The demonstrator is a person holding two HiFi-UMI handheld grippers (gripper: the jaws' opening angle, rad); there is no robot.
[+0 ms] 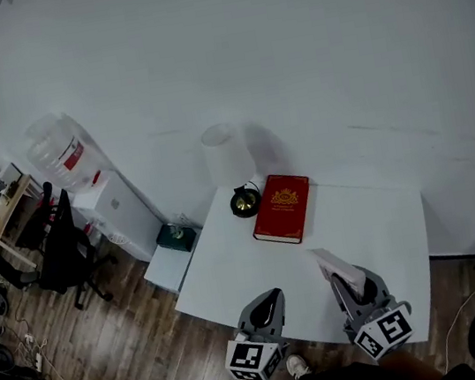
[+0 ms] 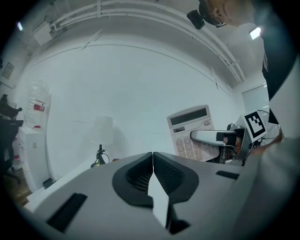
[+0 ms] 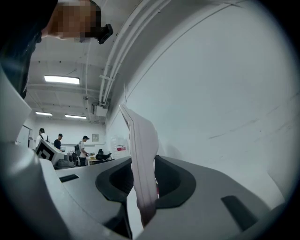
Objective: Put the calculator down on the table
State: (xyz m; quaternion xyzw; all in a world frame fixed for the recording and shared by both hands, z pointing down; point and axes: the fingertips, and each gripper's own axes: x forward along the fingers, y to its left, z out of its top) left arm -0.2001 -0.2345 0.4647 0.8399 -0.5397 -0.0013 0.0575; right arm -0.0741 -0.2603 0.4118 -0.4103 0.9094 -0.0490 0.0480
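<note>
A pale calculator [image 1: 338, 269] stands on edge between the jaws of my right gripper [image 1: 353, 290], which is shut on it above the near right part of the white table [image 1: 386, 224]. In the right gripper view the calculator [image 3: 140, 140] rises edge-on out of the gripper [image 3: 143, 165]. The left gripper view shows the calculator's keys and display [image 2: 190, 125], with a right gripper finger [image 2: 211, 137] across them. My left gripper [image 1: 269, 299] hovers over the table's near edge, left of the right one. Its jaws [image 2: 153, 155] are shut with nothing between them.
A red book [image 1: 281, 208] lies at the table's far side, beside a lamp with a white shade [image 1: 231, 163]. Left of the table are a low stand with a teal box [image 1: 176, 235], a water dispenser [image 1: 100, 197] and an office chair [image 1: 63, 248]. Wood floor surrounds them.
</note>
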